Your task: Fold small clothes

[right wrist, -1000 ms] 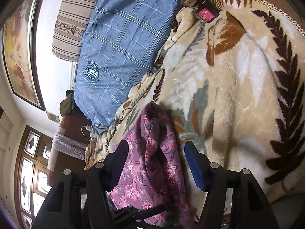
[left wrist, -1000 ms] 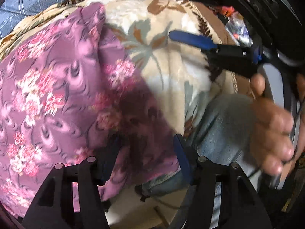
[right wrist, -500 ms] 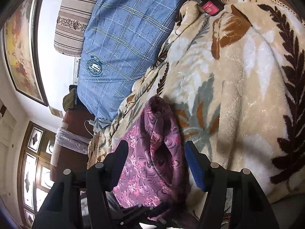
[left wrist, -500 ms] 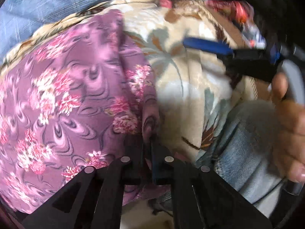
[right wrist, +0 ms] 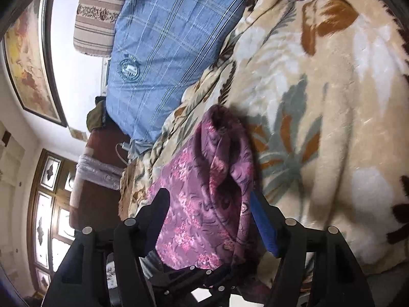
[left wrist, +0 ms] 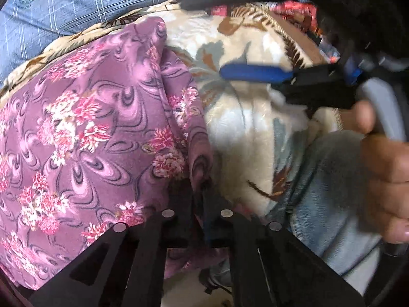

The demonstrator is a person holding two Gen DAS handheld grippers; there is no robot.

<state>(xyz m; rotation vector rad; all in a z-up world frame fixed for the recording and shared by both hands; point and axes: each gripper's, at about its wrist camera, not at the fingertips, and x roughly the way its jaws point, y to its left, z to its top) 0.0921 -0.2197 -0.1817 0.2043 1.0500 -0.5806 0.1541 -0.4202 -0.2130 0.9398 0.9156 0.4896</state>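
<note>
A purple flowered cloth (left wrist: 97, 138) lies on a cream blanket (left wrist: 245, 133) with brown and grey leaf patterns. The cloth covers the left part of the left wrist view and has a rounded fold running up its right edge.

The left gripper (left wrist: 199, 192) points steeply down at the near right edge of the cloth. Its two black fingers are pressed together, and a pinch of the purple fabric is caught between them at the fold.

The right gripper (right wrist: 209, 217) reaches in over the blanket toward the far end of the same cloth. Its jaws stand wide and have just been opening a little further. The bunched, folded edge of the cloth sits between the black finger (right wrist: 159, 209) on one side and the blue-padded finger (right wrist: 263, 227) on the other. The blue pad seems to be just beside the fabric, but the blur makes it hard to say whether it touches. The black finger is clear of the cloth.

In the left wrist view the right gripper's blue pad (left wrist: 255, 73) hovers over the blanket, well to the right of the fold, with a person's hand (left wrist: 383, 168) holding the grey handle. Pale blue denim (left wrist: 322, 186) shows below that hand.

Beyond the blanket lies a blue checked pillow (right wrist: 168, 41) and a striped cushion (right wrist: 99, 18). A framed picture (right wrist: 28, 58) hangs on the white wall.
</note>
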